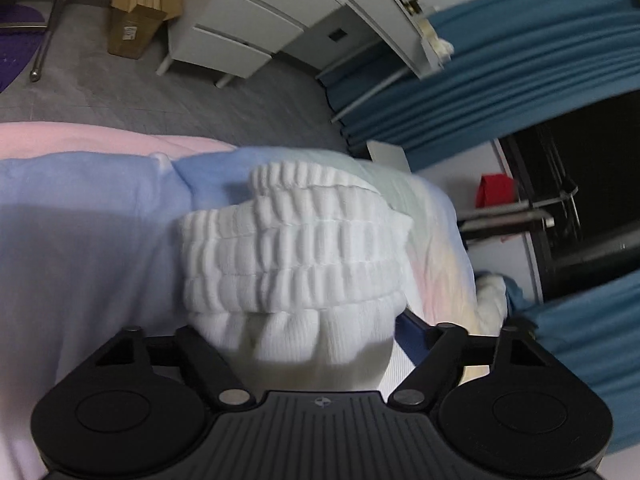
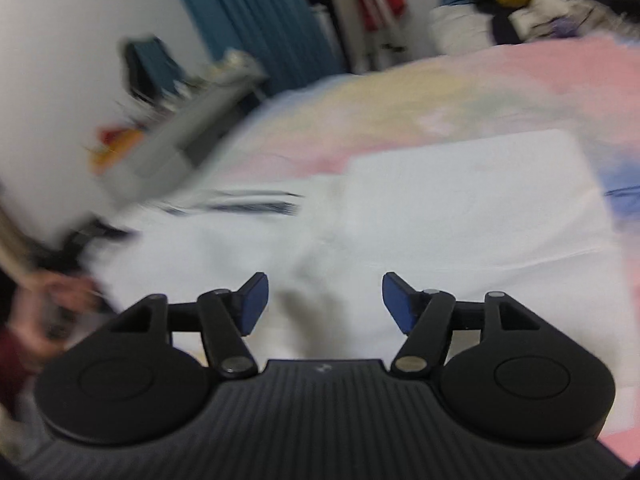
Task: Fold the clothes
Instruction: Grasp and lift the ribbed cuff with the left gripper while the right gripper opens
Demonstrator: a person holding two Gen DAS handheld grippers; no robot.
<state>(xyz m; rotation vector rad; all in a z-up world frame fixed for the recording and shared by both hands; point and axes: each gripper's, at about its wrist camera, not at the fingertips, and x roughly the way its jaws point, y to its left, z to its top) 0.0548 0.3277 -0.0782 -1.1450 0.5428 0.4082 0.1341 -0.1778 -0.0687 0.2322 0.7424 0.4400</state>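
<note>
A bedroom: pastel bedspread point(image 2: 460, 92), blue curtains point(image 1: 500, 80), white drawers point(image 1: 236, 36).

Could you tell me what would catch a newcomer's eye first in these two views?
In the left wrist view, a bunched white ribbed garment fills the centre, gathered in the left claw above the pastel bedspread. In the right wrist view, the right claw stands open, its blue pads apart over white cloth lying flat on the bed. Blue curtains hang behind.

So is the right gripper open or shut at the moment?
Open. In the right wrist view the right gripper shows both blue pads set wide apart, nothing between them, above the white garment.
</note>
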